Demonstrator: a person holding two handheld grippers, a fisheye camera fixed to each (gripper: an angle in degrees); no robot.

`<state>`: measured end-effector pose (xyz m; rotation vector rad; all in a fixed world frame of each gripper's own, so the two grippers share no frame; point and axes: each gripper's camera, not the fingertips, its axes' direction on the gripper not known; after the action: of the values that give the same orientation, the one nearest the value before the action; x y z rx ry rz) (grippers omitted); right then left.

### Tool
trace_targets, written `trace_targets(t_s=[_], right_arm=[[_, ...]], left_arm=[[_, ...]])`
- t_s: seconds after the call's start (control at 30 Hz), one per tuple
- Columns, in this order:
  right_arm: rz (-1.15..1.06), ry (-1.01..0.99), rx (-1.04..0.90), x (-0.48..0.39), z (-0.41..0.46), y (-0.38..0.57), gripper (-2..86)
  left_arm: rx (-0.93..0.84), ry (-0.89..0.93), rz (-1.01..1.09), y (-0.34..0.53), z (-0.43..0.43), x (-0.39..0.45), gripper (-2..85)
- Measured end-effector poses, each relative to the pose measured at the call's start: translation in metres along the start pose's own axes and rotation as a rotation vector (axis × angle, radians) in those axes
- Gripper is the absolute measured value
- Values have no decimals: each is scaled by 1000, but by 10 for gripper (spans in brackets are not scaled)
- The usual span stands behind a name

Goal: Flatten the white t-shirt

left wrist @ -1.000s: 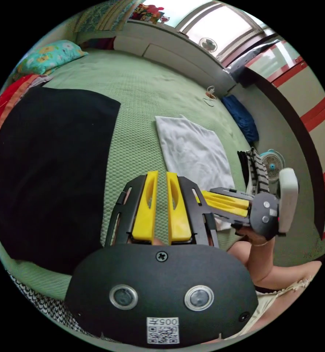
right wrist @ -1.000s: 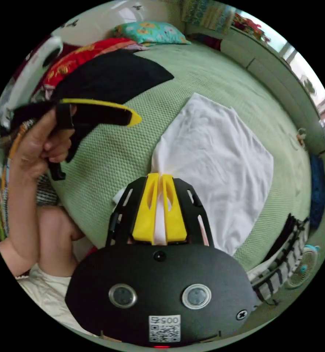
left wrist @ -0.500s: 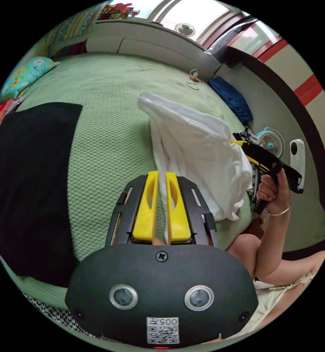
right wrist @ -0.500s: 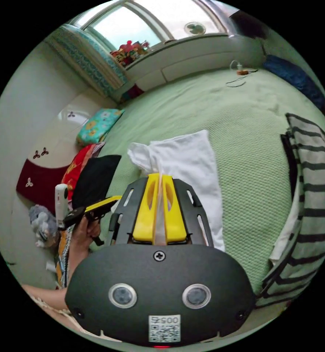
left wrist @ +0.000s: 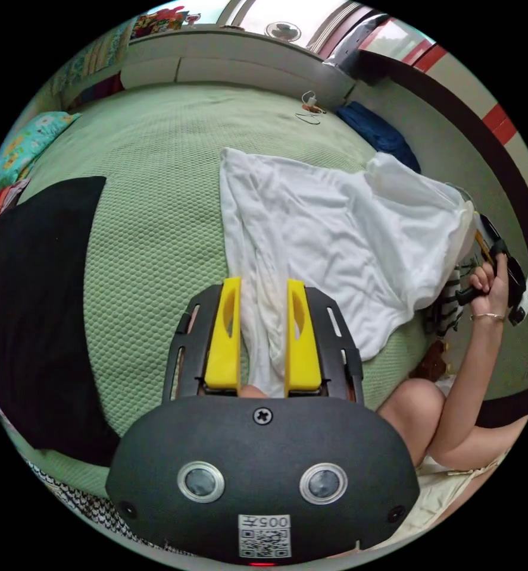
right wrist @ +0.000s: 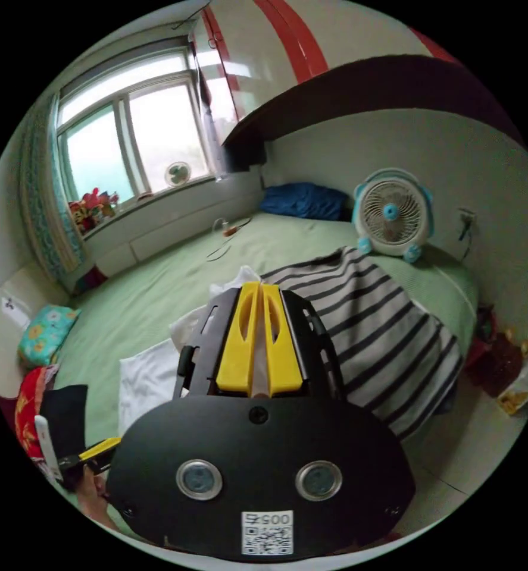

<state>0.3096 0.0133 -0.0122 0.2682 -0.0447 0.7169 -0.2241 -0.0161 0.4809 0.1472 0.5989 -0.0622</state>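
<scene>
The white t-shirt (left wrist: 335,232) lies spread on the green bed (left wrist: 156,196), one end lifted at the right. My left gripper (left wrist: 264,282) is open, and a bunched strip of the shirt runs loosely between its yellow jaws. In the same view, my right gripper (left wrist: 484,247) is held by a hand at the far right, with the shirt's raised corner in it. In the right gripper view my right gripper (right wrist: 260,286) is shut on a sliver of the white t-shirt (right wrist: 147,380), above a striped garment. My left gripper (right wrist: 100,447) shows at the lower left there.
A black garment (left wrist: 37,285) covers the bed's left side. A striped garment (right wrist: 365,333) lies near the bed's edge beside a small fan (right wrist: 393,214). A blue cloth (right wrist: 302,201) sits by the wall, and pillows (right wrist: 40,336) at the head. The person's knee (left wrist: 412,404) is close by.
My left gripper's jaws have opened around the shirt. My right gripper has drawn the shirt's corner out to the right, so the bunched shirt now lies spread wide.
</scene>
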Motion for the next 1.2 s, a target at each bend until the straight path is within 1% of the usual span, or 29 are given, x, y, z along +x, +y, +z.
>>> trace_targets(t_s=[0.1,0.13,0.17,0.23,0.3,0.37,0.43,0.47,0.6,0.7,0.77,0.87,1.03,1.13,1.2], right_arm=[[1,101,-44,5,-3,-6,-13],[9,132,-32,3,-6,-7,-12],[-30,139,-19,-4,-11,-6,-11],[-107,133,-28,-21,-16,-5,-10],[-144,118,19,-37,-27,-1,-10],[-257,10,65,-63,-40,7,-10],[-327,-12,74,-83,-43,14,-10],[-377,-2,78,-95,-42,19,-10],[-454,48,62,-122,-34,27,-10],[-461,-37,-46,-135,-17,28,-11],[-442,-84,-161,-143,5,28,-10],[-435,-118,-274,-156,30,32,-10],[-431,-153,-346,-177,56,41,-9],[-463,-163,-367,-197,71,50,-6],[-499,-211,-402,-211,80,58,-2]], left_arm=[[-11,-10,7,-2,3,8,118],[-18,-33,9,-3,4,12,116],[-20,-45,9,-3,4,14,112],[-26,-83,8,-5,4,22,89],[-27,-30,14,-6,3,26,59],[-24,-34,16,-5,1,27,41],[-8,-31,15,-4,-10,26,31],[-3,-33,15,-4,-14,25,29],[38,-99,-45,5,-42,9,21],[61,-139,-110,17,-59,-7,19],[77,-155,-152,25,-70,-17,19],[100,-162,-232,43,-88,-34,21],[95,-369,-328,80,-120,-35,32],[113,-371,-353,85,-126,-37,52],[134,-395,-378,89,-131,-36,73]])
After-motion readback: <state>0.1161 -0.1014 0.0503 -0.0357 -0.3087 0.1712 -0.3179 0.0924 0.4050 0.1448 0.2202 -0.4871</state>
